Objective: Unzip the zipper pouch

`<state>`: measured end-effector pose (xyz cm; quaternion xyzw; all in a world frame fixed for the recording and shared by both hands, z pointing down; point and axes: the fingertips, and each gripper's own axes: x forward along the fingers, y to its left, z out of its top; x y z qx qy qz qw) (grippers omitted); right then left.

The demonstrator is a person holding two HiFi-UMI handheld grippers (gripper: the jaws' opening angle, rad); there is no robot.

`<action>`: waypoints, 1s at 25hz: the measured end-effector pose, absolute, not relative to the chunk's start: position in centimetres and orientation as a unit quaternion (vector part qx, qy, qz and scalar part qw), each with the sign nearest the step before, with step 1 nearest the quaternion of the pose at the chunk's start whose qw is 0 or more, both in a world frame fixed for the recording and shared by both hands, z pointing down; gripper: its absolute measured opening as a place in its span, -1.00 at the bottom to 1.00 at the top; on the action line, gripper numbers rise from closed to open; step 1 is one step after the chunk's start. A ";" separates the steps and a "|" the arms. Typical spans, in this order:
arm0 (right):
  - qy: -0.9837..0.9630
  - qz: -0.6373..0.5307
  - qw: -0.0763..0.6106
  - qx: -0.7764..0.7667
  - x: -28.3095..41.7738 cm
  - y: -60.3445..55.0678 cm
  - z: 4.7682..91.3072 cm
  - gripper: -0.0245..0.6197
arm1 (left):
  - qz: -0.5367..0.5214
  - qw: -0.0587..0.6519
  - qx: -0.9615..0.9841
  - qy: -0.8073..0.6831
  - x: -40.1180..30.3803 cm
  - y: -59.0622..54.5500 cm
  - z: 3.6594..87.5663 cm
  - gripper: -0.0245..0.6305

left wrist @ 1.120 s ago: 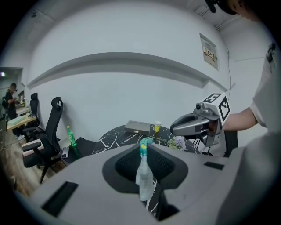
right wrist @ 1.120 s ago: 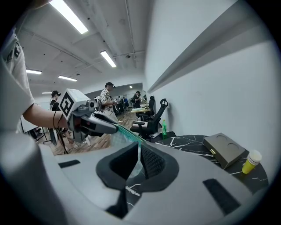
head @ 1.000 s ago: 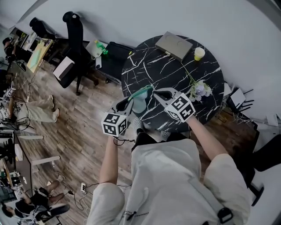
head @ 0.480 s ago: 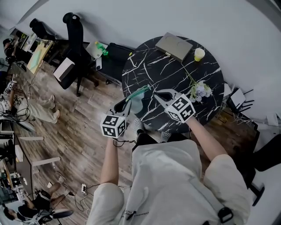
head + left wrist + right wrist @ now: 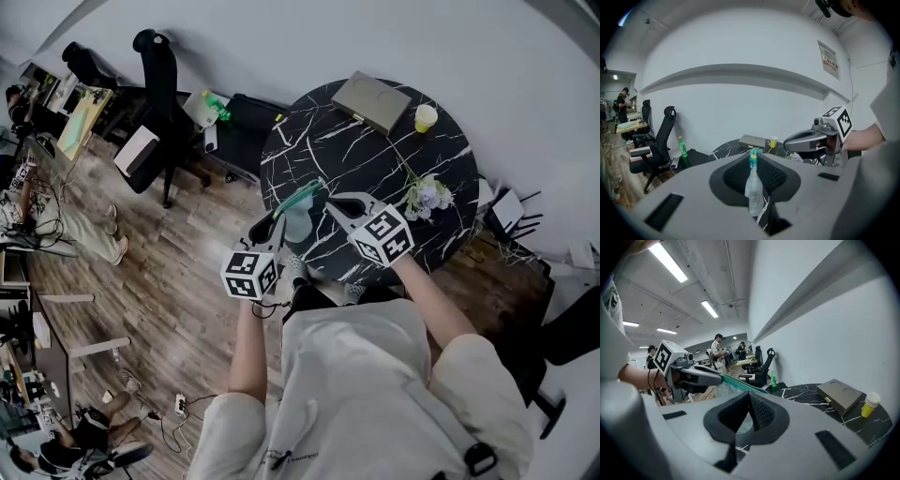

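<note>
As left hand-held gripper (image 5: 278, 216) and right hand-held gripper (image 5: 330, 202) pinch it, pale zipper pouch (image 5: 298, 226), green-topped.

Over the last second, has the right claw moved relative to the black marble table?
No. The right claw sits at the same spot over the near side of the table, shut on the zipper pouch.
</note>
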<state>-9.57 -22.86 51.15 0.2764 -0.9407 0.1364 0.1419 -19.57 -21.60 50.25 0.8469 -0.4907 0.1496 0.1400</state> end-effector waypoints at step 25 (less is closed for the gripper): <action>-0.903 0.175 0.084 0.383 -8.7 -21.3 52.1 -0.90 | 0.072 0.166 0.819 -0.544 -18.8 -19.1 49.9 -0.75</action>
